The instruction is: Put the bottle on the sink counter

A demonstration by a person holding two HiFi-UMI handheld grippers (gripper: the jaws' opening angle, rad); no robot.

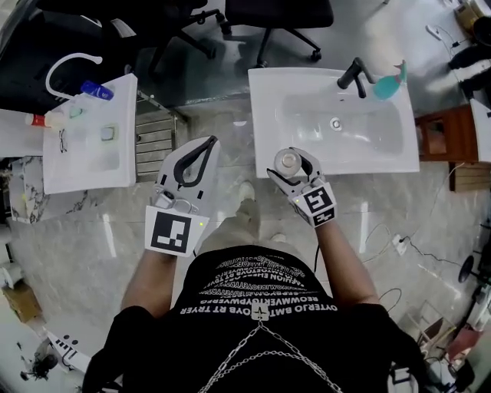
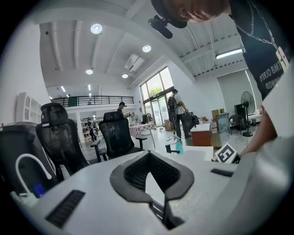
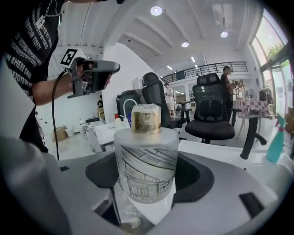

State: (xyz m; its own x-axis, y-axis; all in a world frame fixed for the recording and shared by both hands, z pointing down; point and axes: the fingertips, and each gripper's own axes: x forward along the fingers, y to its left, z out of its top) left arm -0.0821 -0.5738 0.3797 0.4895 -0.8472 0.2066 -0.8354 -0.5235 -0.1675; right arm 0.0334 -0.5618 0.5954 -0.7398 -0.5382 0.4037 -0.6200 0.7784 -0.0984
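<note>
A frosted glass bottle point(image 3: 146, 167) bears a line drawing of a building and a gold cap under clear wrap. It stands upright with my right gripper point(image 3: 147, 176) shut on its body. In the head view the bottle point(image 1: 288, 161) and the right gripper point(image 1: 292, 164) lie over the front left edge of the white sink counter point(image 1: 268, 92). I cannot tell whether the bottle touches the counter. My left gripper point(image 1: 201, 156) is held left of the counter over the floor. It is shut with nothing in it, and its curved jaws meet at the tips point(image 2: 148, 155).
On the counter a black tap point(image 1: 354, 77) and a teal spray bottle point(image 1: 390, 83) stand behind the basin point(image 1: 337, 123). A second white unit point(image 1: 88, 153) with small items stands at the left. Black office chairs point(image 1: 280, 19) are beyond, and a brown cabinet point(image 1: 441, 134) at the right.
</note>
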